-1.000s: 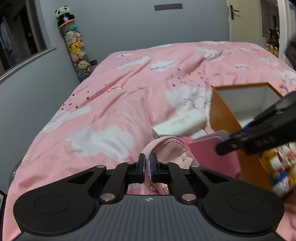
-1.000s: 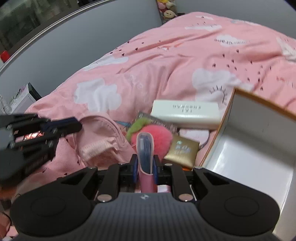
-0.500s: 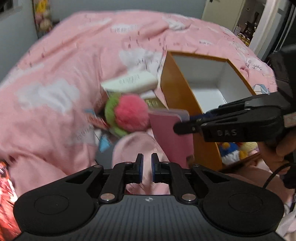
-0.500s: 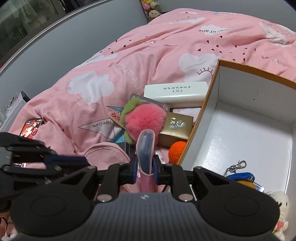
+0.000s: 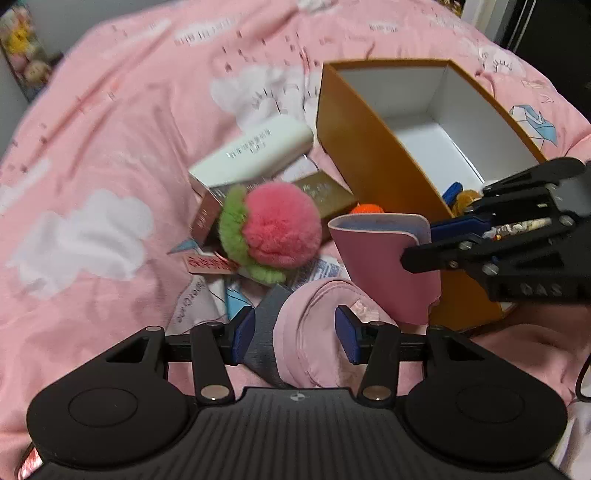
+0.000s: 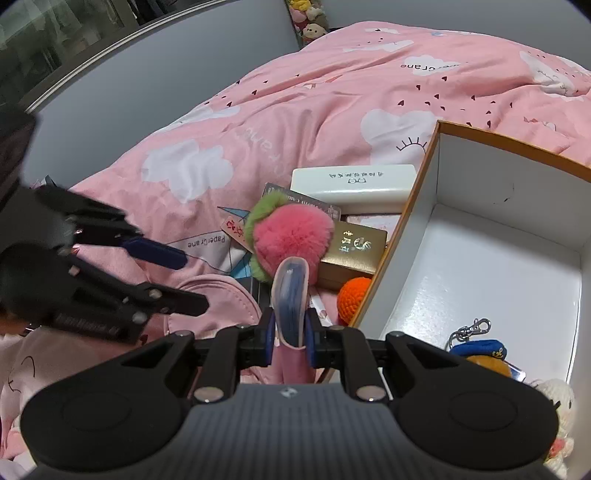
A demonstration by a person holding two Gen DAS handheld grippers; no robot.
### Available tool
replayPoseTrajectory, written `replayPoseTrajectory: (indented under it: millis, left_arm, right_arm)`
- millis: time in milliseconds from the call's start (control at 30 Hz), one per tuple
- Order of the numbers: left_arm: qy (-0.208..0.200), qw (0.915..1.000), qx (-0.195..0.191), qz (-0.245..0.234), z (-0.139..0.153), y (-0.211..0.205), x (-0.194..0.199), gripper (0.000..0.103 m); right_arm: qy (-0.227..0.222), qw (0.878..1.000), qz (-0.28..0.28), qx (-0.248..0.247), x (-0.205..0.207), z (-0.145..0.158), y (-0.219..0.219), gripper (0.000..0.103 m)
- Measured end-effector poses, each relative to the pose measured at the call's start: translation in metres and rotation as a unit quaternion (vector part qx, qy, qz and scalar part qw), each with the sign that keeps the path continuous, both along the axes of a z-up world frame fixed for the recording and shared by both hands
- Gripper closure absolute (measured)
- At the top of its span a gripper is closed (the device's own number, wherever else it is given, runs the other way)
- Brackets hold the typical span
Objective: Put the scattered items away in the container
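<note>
On the pink cloud-print bedspread, left tool gapes wide; right tool pinches a pink wallet.

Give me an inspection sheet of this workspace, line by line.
Surface: pink cloud-print duvet.
Job's things: orange box, open, keychain toys inside; pink card holder; pink pouch; pompom; white case; gold box; orange ball.
Clutter: cards and papers under the pompom.
Grippers: right gripper shut on the card holder; left gripper open around the pouch.
Cables: black cable.
Surroundings: grey wall, plush toys.
</note>
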State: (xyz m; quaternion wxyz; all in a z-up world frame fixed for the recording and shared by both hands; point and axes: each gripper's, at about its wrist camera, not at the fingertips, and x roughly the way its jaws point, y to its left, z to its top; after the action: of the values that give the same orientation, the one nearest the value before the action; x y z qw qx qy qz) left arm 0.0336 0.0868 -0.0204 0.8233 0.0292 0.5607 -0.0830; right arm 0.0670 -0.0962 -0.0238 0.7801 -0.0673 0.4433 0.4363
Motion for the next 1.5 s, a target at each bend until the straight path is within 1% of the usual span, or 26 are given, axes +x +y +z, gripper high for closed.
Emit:
replayPoseTrajectory:
  millis: [67, 133, 167, 200, 267, 433, 500, 567, 633, 700, 833, 933, 1000, 1133, 1233, 1300, 1400, 1500]
  left_arm:
    - [0.032, 0.9992, -0.025, -0.005, -0.007, 0.005, 0.008, 0.047]
    - [0.059, 0.9976, -0.036, -0.01, -0.013, 0.007, 0.014, 0.048]
    - [0.068, 0.9969, -0.038, -0.013, -0.015, 0.007, 0.015, 0.055]
    - [0.072, 0.9966, -0.036, -0.014, -0.015, 0.007, 0.015, 0.062]
    - [0.076, 0.9964, -0.035, -0.014, -0.015, 0.007, 0.015, 0.065]
    - [0.075, 0.9946, -0.069, -0.016, -0.001, 0.006, 0.005, 0.076]
    - [0.067, 0.9946, -0.078, -0.005, 0.005, 0.004, -0.002, 0.08]
    - [0.053, 0.9958, -0.072, 0.02, 0.01, 0.003, -0.008, 0.081]
    - [0.039, 0.9954, -0.077, 0.044, 0.017, 0.006, -0.015, 0.082]
    - [0.025, 0.9933, -0.088, 0.071, 0.027, 0.012, -0.019, 0.082]
    - [-0.011, 0.9865, -0.11, 0.12, 0.053, 0.018, -0.023, 0.082]
    - [-0.051, 0.9825, -0.116, 0.137, 0.076, 0.014, -0.026, 0.082]
    - [-0.074, 0.9803, -0.123, 0.136, 0.091, 0.009, -0.025, 0.082]
    - [-0.102, 0.9756, -0.148, 0.126, 0.111, -0.007, -0.018, 0.082]
    - [-0.1, 0.9737, -0.171, 0.111, 0.113, -0.025, -0.007, 0.082]
    - [-0.091, 0.9756, -0.176, 0.095, 0.108, -0.041, 0.002, 0.082]
    - [-0.075, 0.9825, -0.154, 0.073, 0.095, -0.066, 0.015, 0.082]
    - [-0.066, 0.9893, -0.114, 0.062, 0.083, -0.084, 0.021, 0.082]
  right_arm:
    - [-0.002, 1.0, 0.003, -0.001, -0.001, 0.0, 0.0, 0.085]
    - [-0.004, 1.0, 0.006, -0.003, -0.001, 0.0, 0.0, 0.085]
    - [-0.005, 1.0, 0.008, -0.004, -0.002, 0.0, 0.0, 0.085]
    - [-0.005, 1.0, 0.011, -0.004, -0.003, 0.0, -0.001, 0.085]
    - [-0.006, 1.0, 0.017, -0.006, -0.004, 0.001, -0.001, 0.085]
    - [-0.01, 0.999, 0.03, -0.014, -0.009, 0.004, -0.006, 0.085]
    - [-0.008, 1.0, 0.028, -0.012, -0.009, 0.005, -0.01, 0.086]
    - [-0.008, 1.0, 0.018, -0.004, -0.008, 0.006, -0.014, 0.086]
    - [-0.011, 1.0, 0.012, 0.009, -0.008, 0.012, -0.018, 0.087]
    - [-0.019, 1.0, 0.005, 0.023, -0.008, 0.02, -0.021, 0.087]
    - [-0.028, 0.997, -0.017, 0.064, -0.002, 0.041, -0.032, 0.087]
    - [-0.032, 0.994, -0.038, 0.1, 0.004, 0.06, -0.046, 0.087]
    - [-0.039, 0.99, -0.055, 0.124, 0.007, 0.073, -0.06, 0.086]
    - [-0.056, 0.982, -0.094, 0.156, 0.013, 0.097, -0.094, 0.087]
    - [-0.07, 0.977, -0.131, 0.155, 0.014, 0.103, -0.118, 0.087]
    - [-0.068, 0.975, -0.156, 0.146, 0.014, 0.098, -0.13, 0.087]
    - [-0.047, 0.972, -0.185, 0.138, 0.016, 0.085, -0.145, 0.086]
    - [-0.011, 0.969, -0.205, 0.141, 0.019, 0.067, -0.155, 0.086]
